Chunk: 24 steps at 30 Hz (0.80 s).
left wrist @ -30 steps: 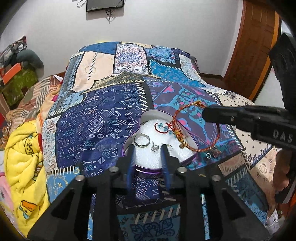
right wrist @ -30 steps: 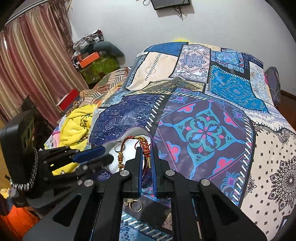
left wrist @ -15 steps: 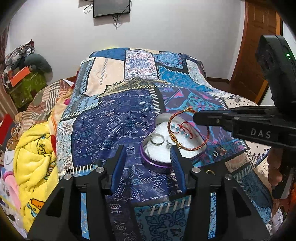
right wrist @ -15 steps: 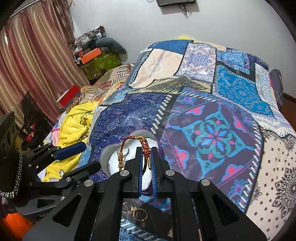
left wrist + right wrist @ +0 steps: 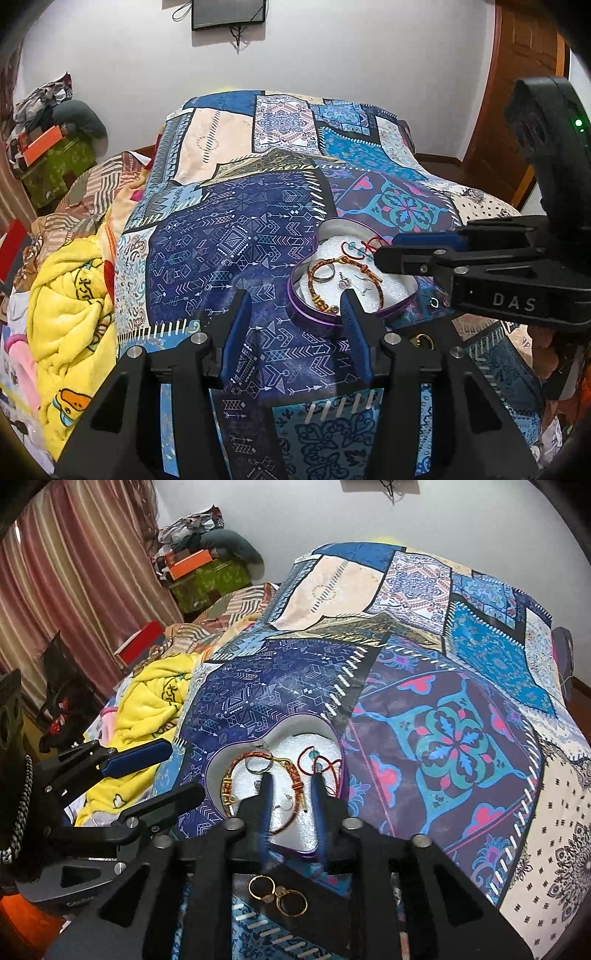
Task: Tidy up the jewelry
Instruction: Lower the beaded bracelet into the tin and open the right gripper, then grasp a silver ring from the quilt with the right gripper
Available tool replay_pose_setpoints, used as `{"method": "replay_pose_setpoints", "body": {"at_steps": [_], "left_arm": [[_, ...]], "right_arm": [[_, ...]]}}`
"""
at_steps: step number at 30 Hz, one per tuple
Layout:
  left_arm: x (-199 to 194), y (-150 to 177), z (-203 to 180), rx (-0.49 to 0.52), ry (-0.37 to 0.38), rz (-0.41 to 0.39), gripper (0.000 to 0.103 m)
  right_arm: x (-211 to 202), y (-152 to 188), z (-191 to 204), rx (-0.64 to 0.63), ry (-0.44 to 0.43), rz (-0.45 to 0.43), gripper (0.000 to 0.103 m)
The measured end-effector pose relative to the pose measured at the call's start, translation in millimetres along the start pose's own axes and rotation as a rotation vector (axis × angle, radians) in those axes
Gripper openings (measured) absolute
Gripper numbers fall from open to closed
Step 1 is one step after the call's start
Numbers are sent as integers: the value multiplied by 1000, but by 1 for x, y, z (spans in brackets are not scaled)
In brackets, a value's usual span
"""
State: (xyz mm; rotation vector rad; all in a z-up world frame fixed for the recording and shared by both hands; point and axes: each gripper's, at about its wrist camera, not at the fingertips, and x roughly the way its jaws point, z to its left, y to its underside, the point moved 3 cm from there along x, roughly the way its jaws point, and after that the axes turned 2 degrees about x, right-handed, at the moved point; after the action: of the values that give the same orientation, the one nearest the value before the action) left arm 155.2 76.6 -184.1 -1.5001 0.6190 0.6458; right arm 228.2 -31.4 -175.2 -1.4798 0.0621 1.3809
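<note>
Right gripper (image 5: pixel 290 781) jaws opening over beaded bracelet (image 5: pixel 258 760) in heart-shaped box (image 5: pixel 221 771)

Beaded bracelet (image 5: pixel 258 786) dropped into heart tin (image 5: pixel 236 738), right gripper (image 5: pixel 291 786) fingers opening

Left tongs (image 5: pixel 295 321) angled downward, jaws parted about halfway, nothing between. Right tongs (image 5: pixel 291 794) likewise pitched down (blue pads showing), jaws opening, narrowly apart, pads pressing on nothing. Both close together, converging.

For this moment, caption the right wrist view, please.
Right tool opening above the braided bracelet in the purple tin; two gold rings outside.
</note>
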Motion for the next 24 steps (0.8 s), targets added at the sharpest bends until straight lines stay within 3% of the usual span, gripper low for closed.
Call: {"method": "replay_pose_setpoints", "body": {"at_steps": [13, 20, 24], "left_arm": [[-6, 7, -27, 27, 39, 27, 51], [0, 19, -41, 28, 71, 77, 54], [7, 29, -48, 39, 82, 117, 54]], "right_arm": [[-53, 13, -40, 52, 121, -57, 22], [-66, 36, -67, 88, 192, -29, 22], [-64, 51, -76, 104, 187, 3, 22]]}}
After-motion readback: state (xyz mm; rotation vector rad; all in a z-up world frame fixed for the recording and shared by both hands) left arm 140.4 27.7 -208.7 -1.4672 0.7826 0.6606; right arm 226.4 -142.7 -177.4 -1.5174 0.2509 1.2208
